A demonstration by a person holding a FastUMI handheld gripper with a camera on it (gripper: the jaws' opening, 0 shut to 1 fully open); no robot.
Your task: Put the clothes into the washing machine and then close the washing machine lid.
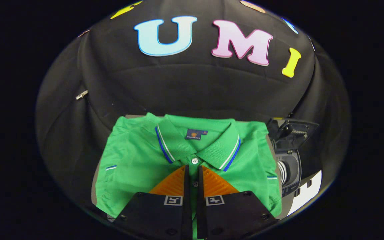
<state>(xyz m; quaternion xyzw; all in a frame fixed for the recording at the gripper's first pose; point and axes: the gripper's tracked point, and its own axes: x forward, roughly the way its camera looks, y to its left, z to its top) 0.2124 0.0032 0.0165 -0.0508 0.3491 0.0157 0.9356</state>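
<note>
Right now my jaws [192,168] sit low over a folded green polo shirt [138,160], their two fingers [173,183] drawn close together with only a narrow slot between them; the shirt's button strip runs up through that slot, and I cannot tell whether the fingers actually pinch the cloth or merely rest on it; the tips point at the white button [194,161] just below the collar [197,140], which lies just ahead of them; the collar is spread flat, edged with blue and white stripes, and a dark label [196,134] sits inside the neck; both sleeves are folded in, each with a thin striped cuff; the shirt lies flat on a pale desk [93,186], covering nearly all of it, with a bare strip along its left edge; to the right of the shirt, just beside its sleeve, I see the small washing machine [290,166], dark in colour, its lid [293,131] raised and tilted back so the round drum opening shows; the shirt is wholly outside the machine.
</note>
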